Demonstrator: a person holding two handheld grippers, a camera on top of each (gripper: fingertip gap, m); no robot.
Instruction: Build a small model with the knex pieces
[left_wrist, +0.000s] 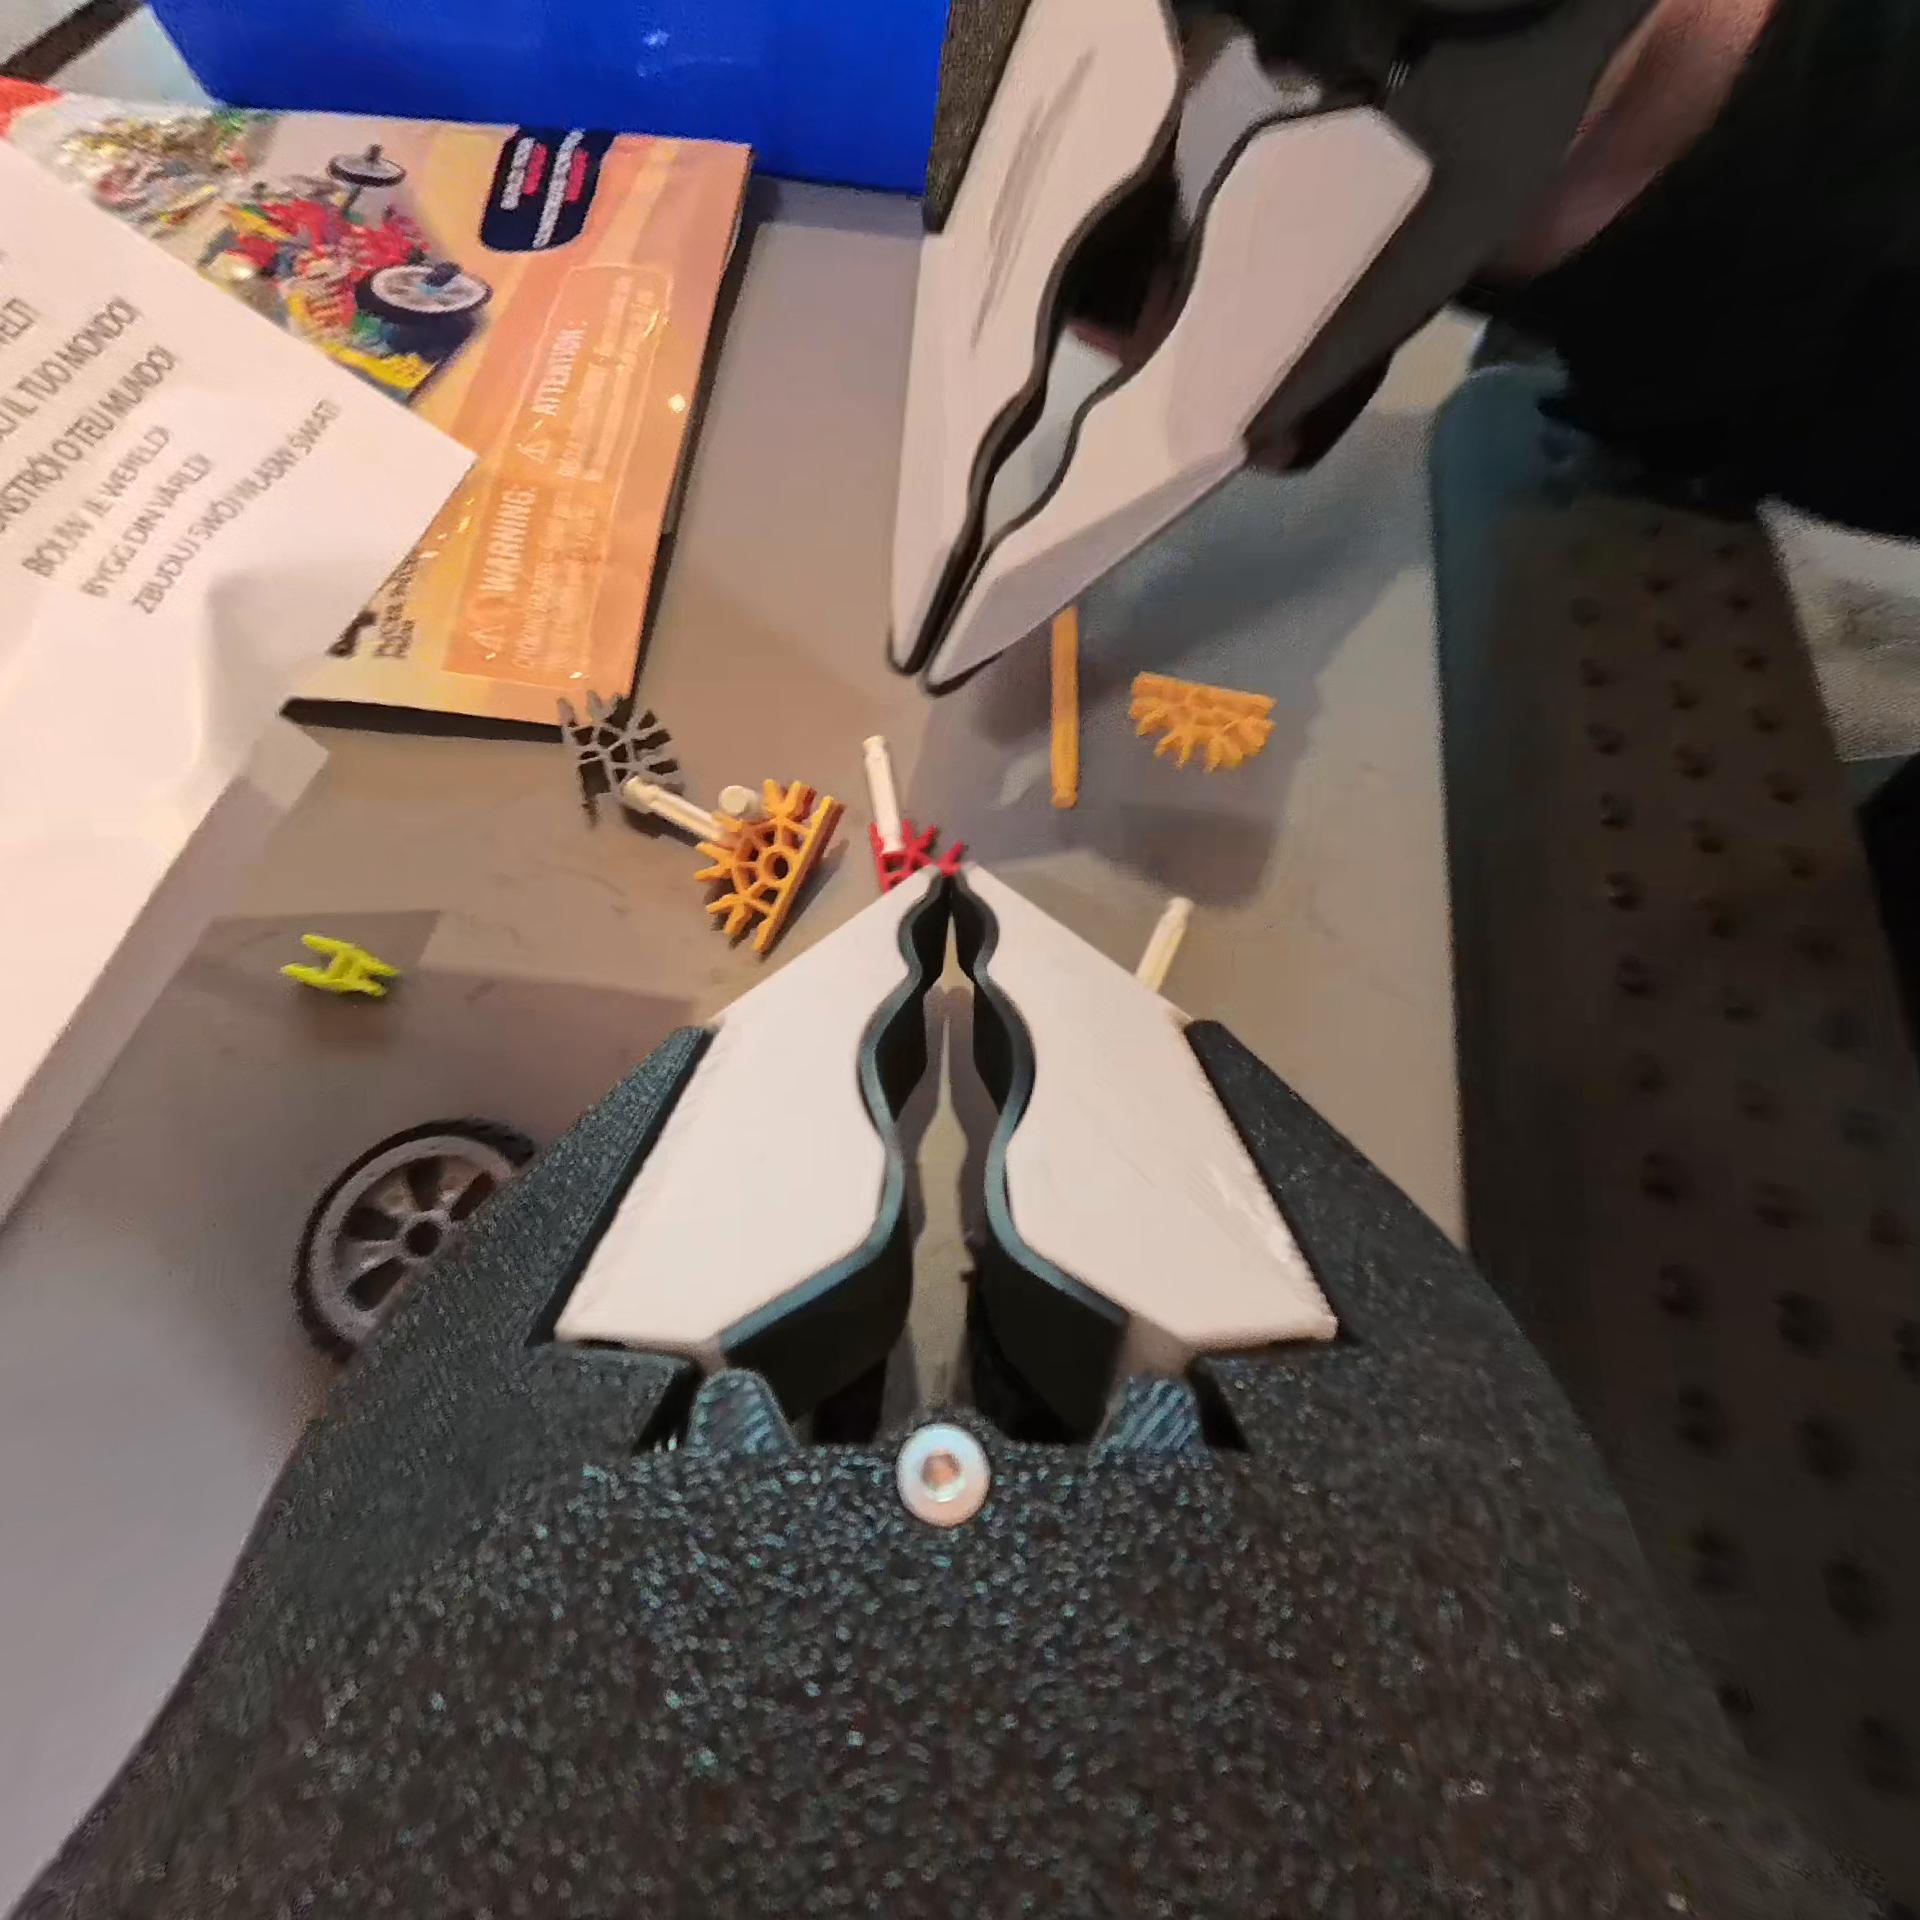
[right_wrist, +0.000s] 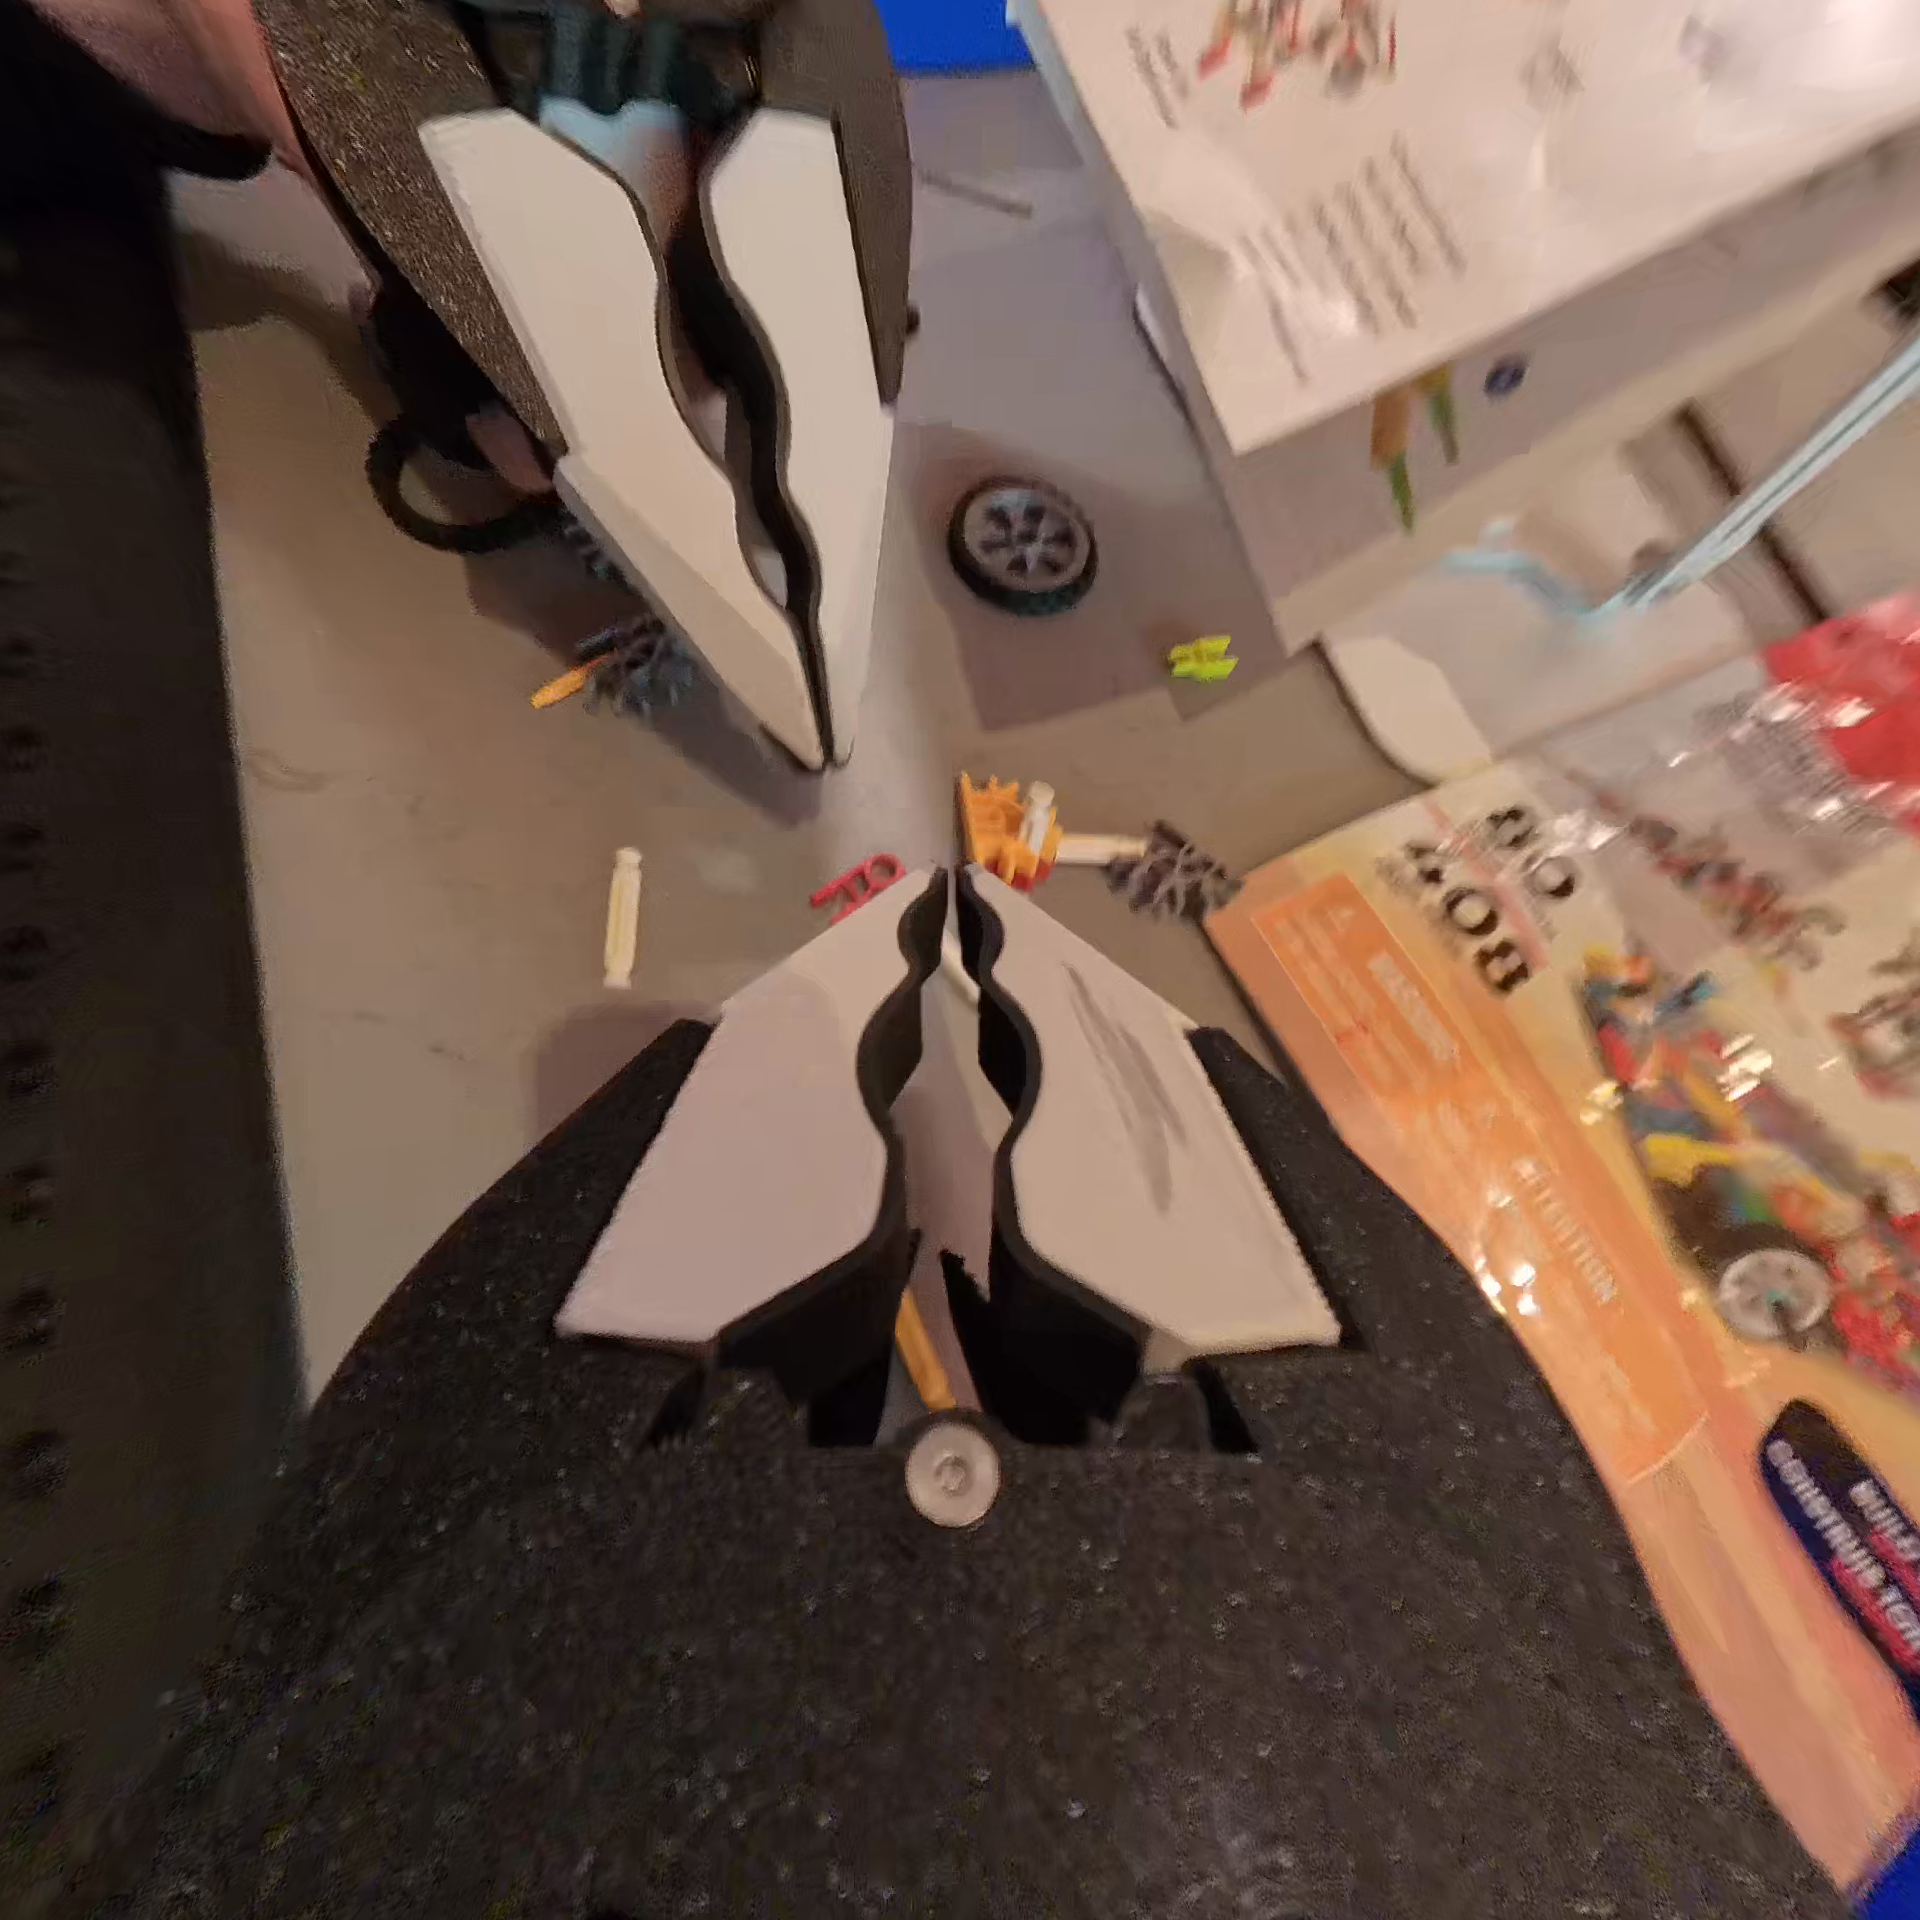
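In the left wrist view my left gripper (left_wrist: 948, 878) is shut, its tips just short of a red connector (left_wrist: 906, 847) with a white rod (left_wrist: 881, 779) in it. The right wrist view shows the left gripper (right_wrist: 823, 756) apart from that red connector (right_wrist: 854, 883). My right gripper (right_wrist: 951, 873) is shut over the table, with the red connector just left of its tips and an orange connector cluster (right_wrist: 1013, 831) just beyond. The left wrist view shows the right gripper (left_wrist: 925, 670) shut, beside a yellow rod (left_wrist: 1062, 707). Nothing shows between either pair of pads.
A loose white rod (right_wrist: 621, 914), a grey connector (left_wrist: 618, 743), an orange connector (left_wrist: 1200, 717), a lime clip (left_wrist: 338, 966) and a wheel (left_wrist: 405, 1236) lie on the grey table (left_wrist: 1299, 831). A printed bag (left_wrist: 582, 436), white paper (left_wrist: 156, 520) and a blue box (left_wrist: 571, 73) lie farther off. A dark perforated surface (left_wrist: 1662, 935) borders the table. There is about 4 centimeters between the tips of the two grippers. From either gripper's tips it is about 4 centimeters to the red connector (left_wrist: 906, 847). The yellow rod (left_wrist: 1062, 707) lies around 7 centimeters away from my right fingertips.
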